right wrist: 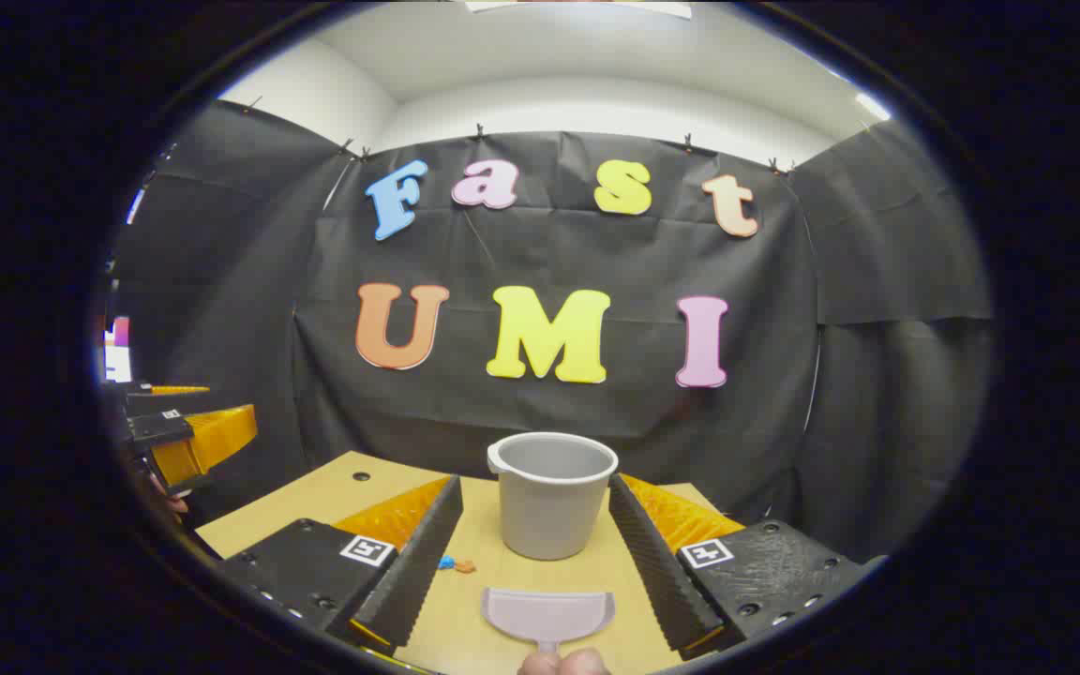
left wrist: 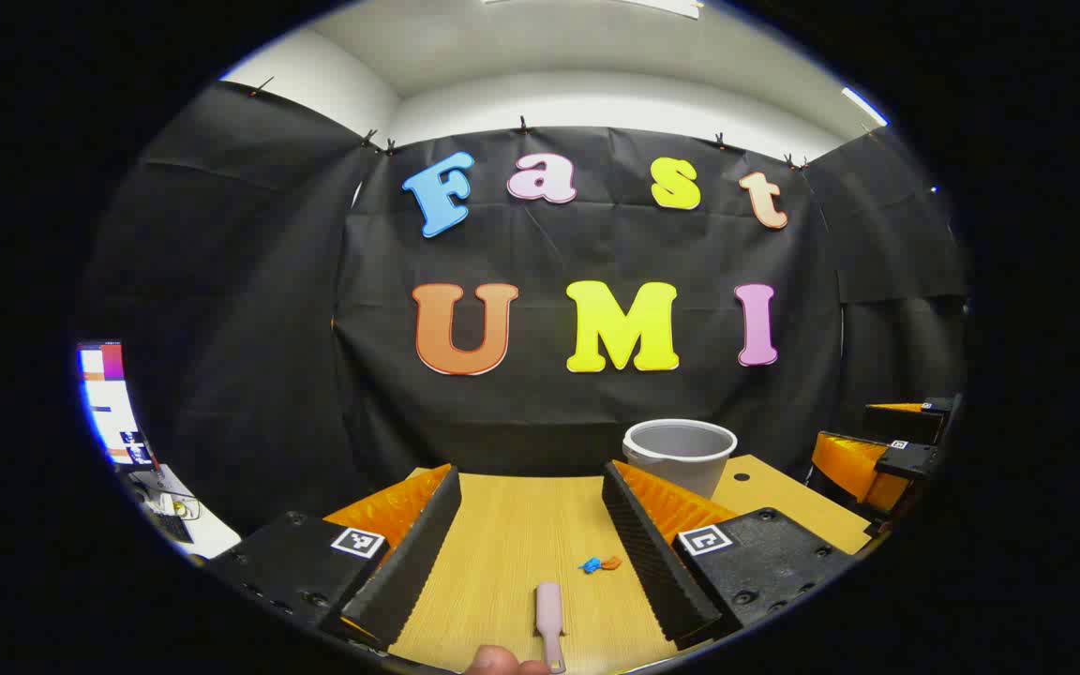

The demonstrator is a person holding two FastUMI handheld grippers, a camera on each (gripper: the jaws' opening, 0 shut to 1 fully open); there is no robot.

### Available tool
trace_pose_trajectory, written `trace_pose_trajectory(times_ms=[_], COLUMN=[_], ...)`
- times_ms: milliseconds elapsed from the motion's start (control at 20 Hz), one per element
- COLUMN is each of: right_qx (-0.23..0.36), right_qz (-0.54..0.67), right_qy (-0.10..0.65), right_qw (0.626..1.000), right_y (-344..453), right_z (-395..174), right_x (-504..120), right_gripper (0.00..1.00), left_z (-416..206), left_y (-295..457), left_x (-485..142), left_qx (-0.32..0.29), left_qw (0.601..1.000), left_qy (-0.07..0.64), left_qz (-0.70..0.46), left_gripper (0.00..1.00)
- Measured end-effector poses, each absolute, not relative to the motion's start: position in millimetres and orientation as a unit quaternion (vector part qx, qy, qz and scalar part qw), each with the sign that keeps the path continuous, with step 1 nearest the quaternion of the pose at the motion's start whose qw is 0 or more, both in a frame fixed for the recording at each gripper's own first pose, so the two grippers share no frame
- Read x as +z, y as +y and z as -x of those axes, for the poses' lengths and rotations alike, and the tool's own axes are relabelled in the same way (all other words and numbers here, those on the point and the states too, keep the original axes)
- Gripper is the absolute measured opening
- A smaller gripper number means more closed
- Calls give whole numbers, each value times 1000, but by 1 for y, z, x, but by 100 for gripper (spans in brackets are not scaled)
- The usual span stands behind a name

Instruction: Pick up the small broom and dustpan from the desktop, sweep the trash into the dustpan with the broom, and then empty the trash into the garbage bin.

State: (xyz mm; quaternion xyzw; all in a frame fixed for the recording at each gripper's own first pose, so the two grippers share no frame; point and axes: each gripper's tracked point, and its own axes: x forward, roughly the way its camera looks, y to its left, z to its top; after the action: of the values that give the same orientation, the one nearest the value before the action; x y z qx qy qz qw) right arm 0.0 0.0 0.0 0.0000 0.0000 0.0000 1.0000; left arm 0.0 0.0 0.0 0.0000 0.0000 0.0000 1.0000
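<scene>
Both tools gaping, empty. Broom (left wrist: 550,609) flat on desk (left wrist: 502,534) between left tool (left wrist: 531,562) fingers; dustpan (right wrist: 547,614) before right tool (right wrist: 531,562), near bin (right wrist: 551,502). Looks light, stiff plastic; grip handles.

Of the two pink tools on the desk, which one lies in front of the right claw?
The dustpan, wide and scoop-shaped, before the grey bin. The narrow broom lies before the left claw.
</scene>
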Motion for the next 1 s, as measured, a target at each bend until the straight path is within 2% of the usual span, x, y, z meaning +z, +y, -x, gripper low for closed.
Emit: trace_pose_trajectory(times_ms=[100,250,400,450,500,550,600,1000], right_qx=[-7,-10,-9,-9,-10,-11,-12,-12], right_qz=[0,0,2,3,2,1,1,0], right_qy=[5,6,7,6,5,5,4,24], right_qw=[1000,1000,1000,1000,1000,1000,1000,1000], right_y=[-3,-5,-4,-5,-7,-8,-9,-17], right_z=[-4,-7,-8,-8,-7,-6,-5,-1], right_x=[0,-2,-2,-2,-2,-1,-2,-21], right_gripper=[95,97,95,98,95,98,95,95], left_z=[-5,-9,-12,-11,-10,-9,-9,-1], left_y=[-4,-5,-8,-8,-7,-7,-8,-10], left_x=[-1,-6,-6,-5,-4,-6,-6,-11], left_qx=[-10,-15,-13,-13,-10,-10,-9,-7], left_qw=[1000,1000,1000,1000,1000,1000,1000,1000], left_qy=[2,10,9,8,8,8,9,16], left_qz=[-3,-4,-3,-3,-3,-2,-1,3], left_gripper=[98,97,97,98,97,98,97,98])
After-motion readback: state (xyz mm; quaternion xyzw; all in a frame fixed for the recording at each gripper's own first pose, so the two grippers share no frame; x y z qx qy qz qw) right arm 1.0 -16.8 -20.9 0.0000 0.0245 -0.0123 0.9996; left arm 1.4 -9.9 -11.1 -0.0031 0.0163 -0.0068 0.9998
